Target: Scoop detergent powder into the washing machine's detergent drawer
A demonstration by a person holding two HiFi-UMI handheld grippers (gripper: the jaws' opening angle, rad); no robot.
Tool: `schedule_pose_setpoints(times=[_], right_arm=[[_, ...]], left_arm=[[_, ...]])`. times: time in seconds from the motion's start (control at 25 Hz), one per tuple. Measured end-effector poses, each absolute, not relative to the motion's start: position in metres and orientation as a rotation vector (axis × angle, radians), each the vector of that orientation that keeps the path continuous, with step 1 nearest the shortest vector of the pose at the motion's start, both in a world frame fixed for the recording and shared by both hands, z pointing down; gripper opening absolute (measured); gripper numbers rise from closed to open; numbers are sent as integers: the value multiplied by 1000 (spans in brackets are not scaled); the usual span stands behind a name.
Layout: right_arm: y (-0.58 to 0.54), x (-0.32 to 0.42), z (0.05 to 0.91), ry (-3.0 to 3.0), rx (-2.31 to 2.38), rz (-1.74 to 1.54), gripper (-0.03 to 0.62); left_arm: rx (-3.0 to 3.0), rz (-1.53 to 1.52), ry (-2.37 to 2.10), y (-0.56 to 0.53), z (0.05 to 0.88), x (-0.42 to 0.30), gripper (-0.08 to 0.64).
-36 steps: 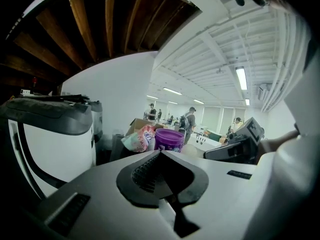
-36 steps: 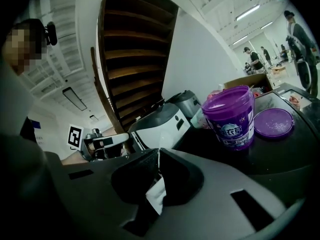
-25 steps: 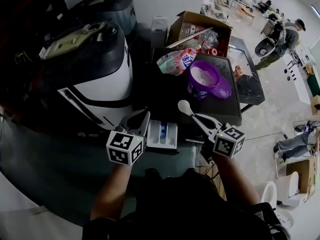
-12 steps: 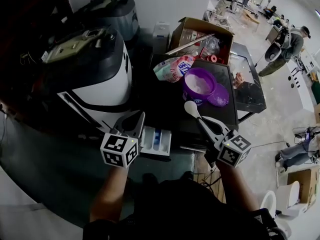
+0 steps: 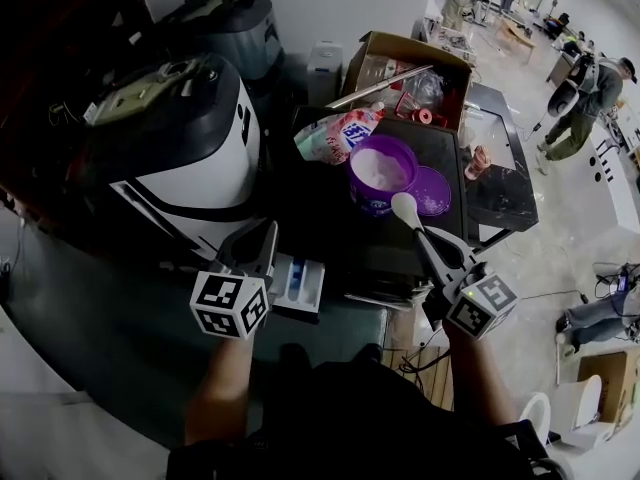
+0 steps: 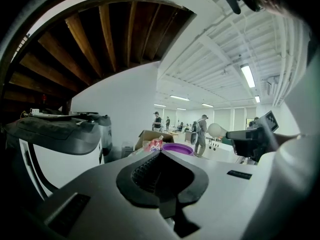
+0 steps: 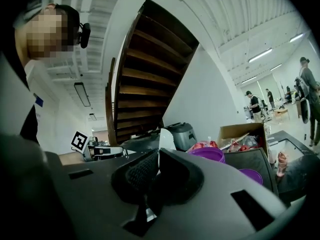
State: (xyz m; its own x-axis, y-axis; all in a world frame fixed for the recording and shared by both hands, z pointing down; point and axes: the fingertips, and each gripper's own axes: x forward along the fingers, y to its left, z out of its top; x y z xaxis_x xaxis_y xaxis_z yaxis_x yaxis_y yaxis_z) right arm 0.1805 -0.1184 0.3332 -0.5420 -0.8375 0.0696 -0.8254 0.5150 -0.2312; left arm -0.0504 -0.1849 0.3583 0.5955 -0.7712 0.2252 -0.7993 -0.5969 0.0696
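Forearm reaching toward one o'clock, the right gripper (image 5: 436,252) clamps a white scoop (image 5: 405,207) at the five o'clock rim of the purple powder tub (image 5: 378,173). The left gripper (image 5: 262,238), jaws closed and empty, sits at ten o'clock of the detergent drawer (image 5: 300,286). The blue lettering on the pink bag (image 5: 338,133) is unreadable.
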Motion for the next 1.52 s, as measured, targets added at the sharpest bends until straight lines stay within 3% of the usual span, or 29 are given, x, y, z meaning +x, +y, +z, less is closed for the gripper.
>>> schedule_pose_setpoints(times=[1.52], right_arm=[[-117,212,325,2636,-1548,-318,19]], left_arm=[[2678,266,-1283,-178,360,-17,6]])
